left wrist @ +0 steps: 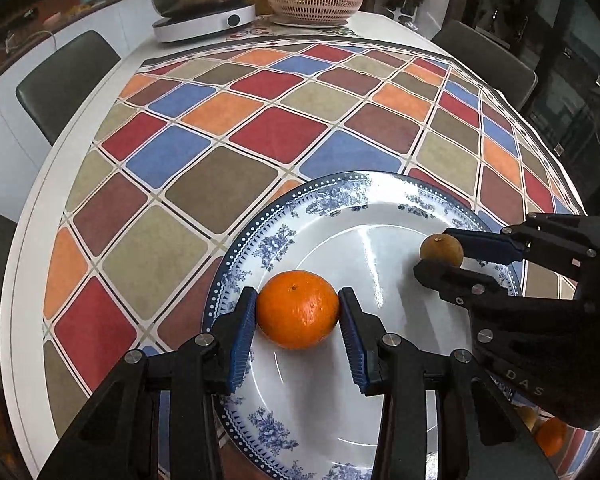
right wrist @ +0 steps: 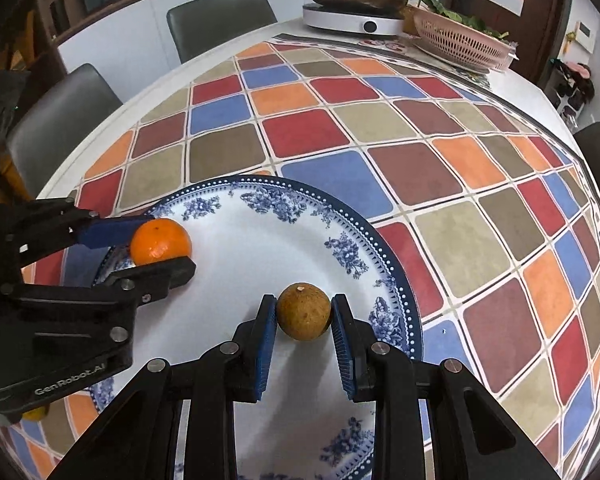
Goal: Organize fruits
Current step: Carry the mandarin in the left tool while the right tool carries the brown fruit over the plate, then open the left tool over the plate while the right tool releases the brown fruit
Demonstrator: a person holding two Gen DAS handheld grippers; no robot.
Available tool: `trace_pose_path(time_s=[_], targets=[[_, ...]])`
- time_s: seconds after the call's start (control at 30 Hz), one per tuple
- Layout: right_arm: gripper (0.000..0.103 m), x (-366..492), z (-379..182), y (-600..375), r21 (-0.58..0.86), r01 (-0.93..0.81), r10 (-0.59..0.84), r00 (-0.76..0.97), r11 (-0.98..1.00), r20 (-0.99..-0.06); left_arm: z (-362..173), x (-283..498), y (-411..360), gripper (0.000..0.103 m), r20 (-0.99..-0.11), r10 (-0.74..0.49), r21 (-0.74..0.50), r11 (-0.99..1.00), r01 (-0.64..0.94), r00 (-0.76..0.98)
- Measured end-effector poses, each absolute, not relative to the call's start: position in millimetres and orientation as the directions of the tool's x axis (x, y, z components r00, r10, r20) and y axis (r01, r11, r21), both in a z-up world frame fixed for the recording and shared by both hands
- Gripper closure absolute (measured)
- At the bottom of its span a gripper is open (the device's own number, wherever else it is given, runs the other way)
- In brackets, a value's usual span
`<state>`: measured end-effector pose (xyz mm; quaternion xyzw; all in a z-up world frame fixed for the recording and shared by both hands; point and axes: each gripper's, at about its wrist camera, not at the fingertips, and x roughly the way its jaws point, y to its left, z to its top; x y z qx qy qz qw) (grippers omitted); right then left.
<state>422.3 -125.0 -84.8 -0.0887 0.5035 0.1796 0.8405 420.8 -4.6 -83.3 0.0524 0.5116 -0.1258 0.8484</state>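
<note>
An orange sits between the blue pads of my left gripper, which is shut on it just above the blue-and-white plate. A small brown round fruit is clamped in my right gripper over the same plate. In the left wrist view the right gripper with the brown fruit reaches in from the right. In the right wrist view the left gripper holds the orange at the plate's left rim.
The plate lies on a chequered tablecloth over a white table. At the far end stand an induction cooker with a steel pan and a pink basket of greens. Another orange lies at the lower right. Grey chairs surround the table.
</note>
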Motion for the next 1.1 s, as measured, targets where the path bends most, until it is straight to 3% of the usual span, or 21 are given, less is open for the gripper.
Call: trace_pose_path(time_s=[0.23,0.3,0.6,0.8,1.1], targets=[[0.073,423.0,-86.7,-126.7,0.035,-0.377,0.207,0.426,0.926,-0.881,-81.2,421.5,-3.8,0.055,-0.894,-0.139,-0.034,0.969,0.245,0.426],[0.06,421.3,-81.6,-129.5,0.046,-0.363,0.213,0.435,0.931,-0.875,-76.1,417.5,-2.5,0.051,-0.892,-0.13,-0.024,0.97,0.242,0.432],[0.06,385.2,-40.4,-147.3,0.05,-0.341,0.233,0.522,0.939,-0.821,-27.4,369.9,-3.1,0.043,-0.852,-0.123,0.027,0.96,0.277,0.509],[0.06,341.9,-9.7,-155.8,0.067,-0.345,0.268,0.576,0.936,-0.772,3.6,323.8,-2.1,0.042,-0.801,-0.164,-0.003,0.963,0.27,0.575],[0.054,266.4,21.7,-156.6,0.024,-0.379,0.286,0.655,0.925,-0.699,28.8,247.4,-3.2,0.034,-0.715,-0.169,0.025,0.964,0.266,0.679]])
